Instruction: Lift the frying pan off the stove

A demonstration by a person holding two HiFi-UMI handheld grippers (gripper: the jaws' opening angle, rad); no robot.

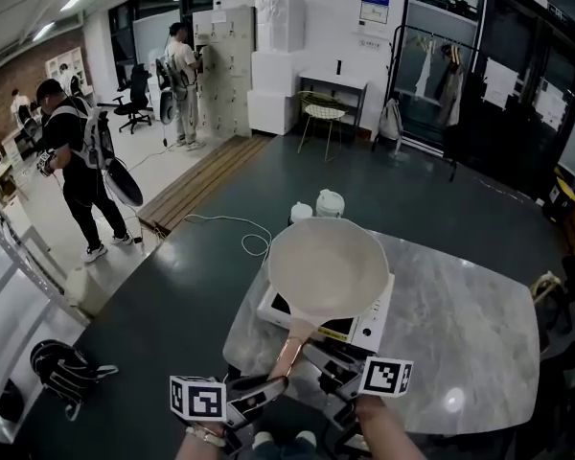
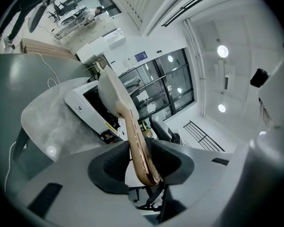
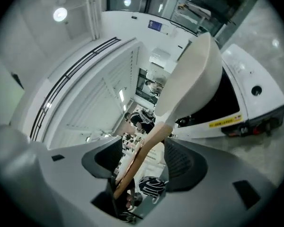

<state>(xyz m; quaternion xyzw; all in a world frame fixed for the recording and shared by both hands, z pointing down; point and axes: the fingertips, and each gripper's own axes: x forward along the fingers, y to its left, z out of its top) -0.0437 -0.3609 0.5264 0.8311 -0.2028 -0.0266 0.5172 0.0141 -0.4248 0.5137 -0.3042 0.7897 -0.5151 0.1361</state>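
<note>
The white frying pan [image 1: 328, 268] is over the stove [image 1: 372, 326] on the marble bench [image 1: 460, 333], with its wooden handle [image 1: 289, 351] pointing to the near edge. The left gripper [image 2: 141, 161] is clenched on the handle's end. The right gripper [image 3: 143, 159] is released, its jaws standing wide on either side of the handle without pressing it.

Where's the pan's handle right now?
Head view, bottom centre: the handle runs back from the frying pan over the stove, clamped by the left gripper, with the open right gripper around it too.
</note>
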